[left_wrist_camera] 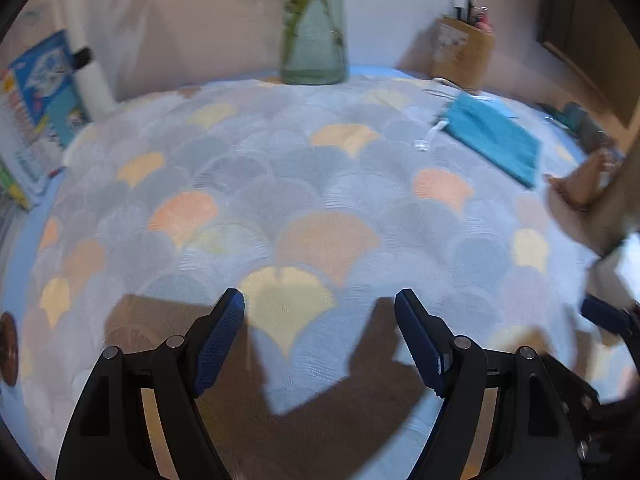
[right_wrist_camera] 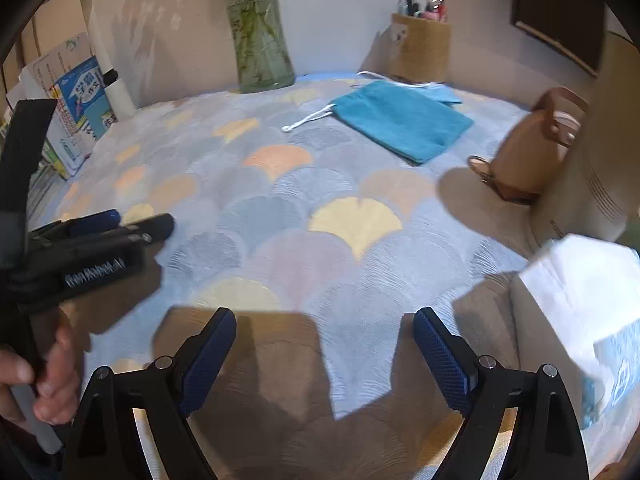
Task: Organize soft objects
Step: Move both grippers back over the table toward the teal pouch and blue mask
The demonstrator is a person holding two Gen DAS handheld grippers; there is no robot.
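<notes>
- left wrist view: left tongs (left_wrist_camera: 319,334) spread wide, empty, over the patterned table (left_wrist_camera: 248,200); blue pouch (left_wrist_camera: 494,136) lies flat far right, near the vase (left_wrist_camera: 314,24).
- right wrist view: right tongs (right_wrist_camera: 325,350) gape open, empty; blue pouch (right_wrist_camera: 404,120) ahead, tan bag (right_wrist_camera: 528,152) right of it.

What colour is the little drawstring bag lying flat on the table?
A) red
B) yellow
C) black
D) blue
D: the drawstring bag is teal-blue with a white cord, lying flat on the patterned tablecloth near the glass vase.
</notes>
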